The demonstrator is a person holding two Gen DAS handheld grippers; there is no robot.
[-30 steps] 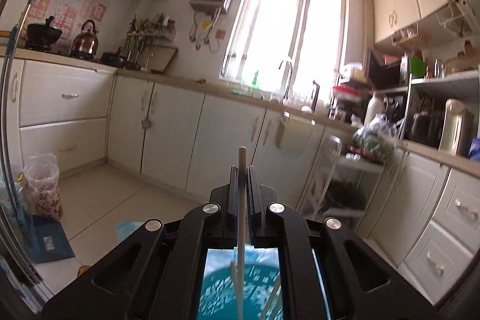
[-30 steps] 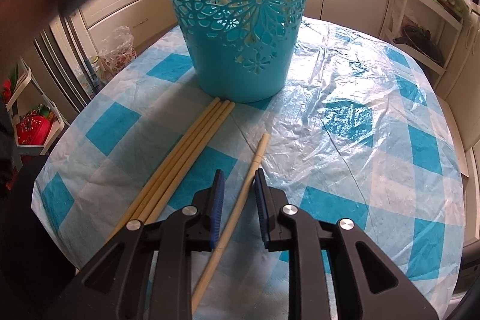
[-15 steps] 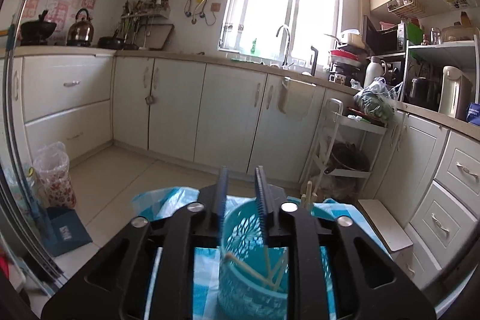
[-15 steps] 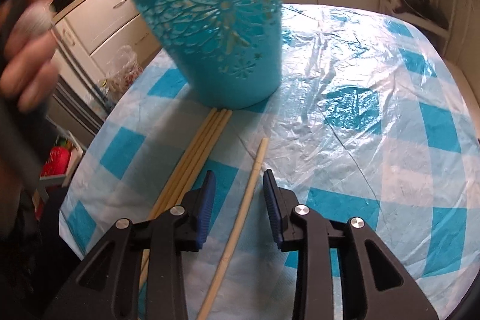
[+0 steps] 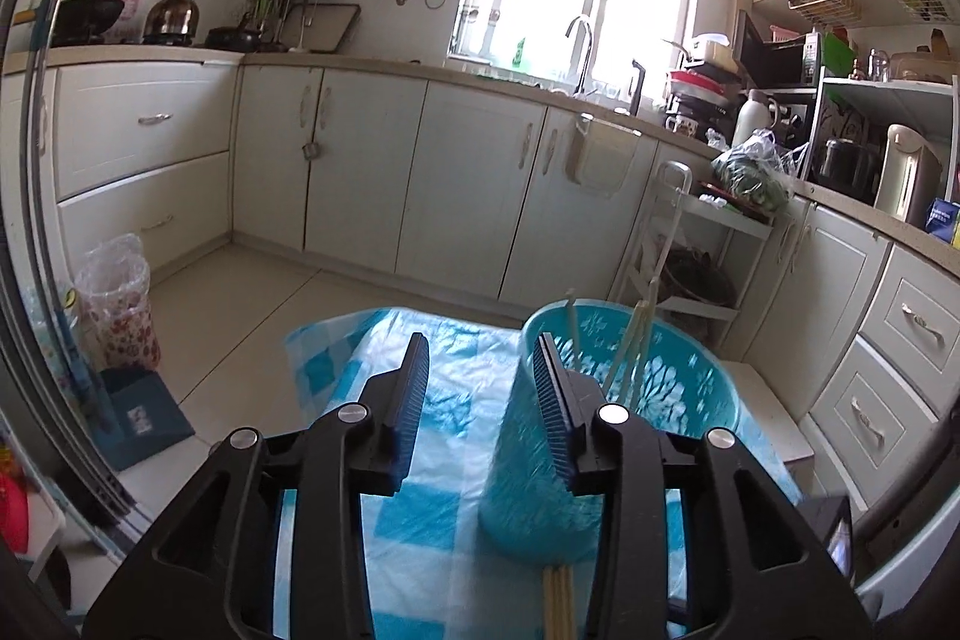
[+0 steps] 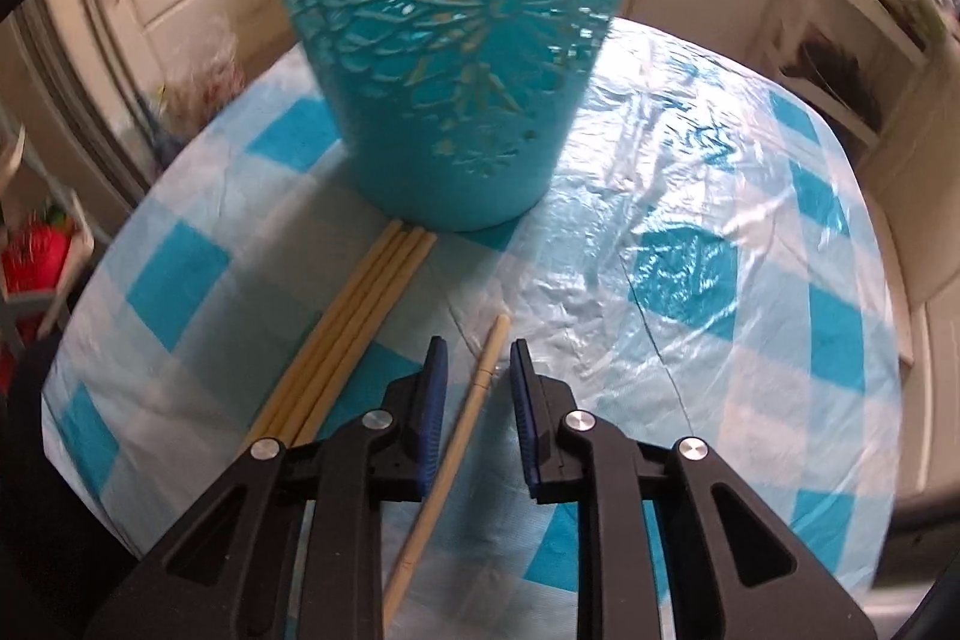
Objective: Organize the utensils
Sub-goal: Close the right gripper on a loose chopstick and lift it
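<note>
Left claw [image 5: 480, 346]: half open, jaws just been opening, holds nothing.
Basket [image 5: 660, 388]: upright, at 1 o'clock of left claw, sticks inside.
Right claw [image 6: 478, 343]: jaws apart, just been closing; one chopstick [image 6: 462, 418] lies between, not pressed.

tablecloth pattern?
Blue-and-white check tablecloth under clear plastic; clearest in the right wrist view.

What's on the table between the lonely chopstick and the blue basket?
Just bare checked tablecloth. The right wrist view shows nothing else from the single chopstick up to the blue basket; the chopstick bundle lies off to the left.
</note>
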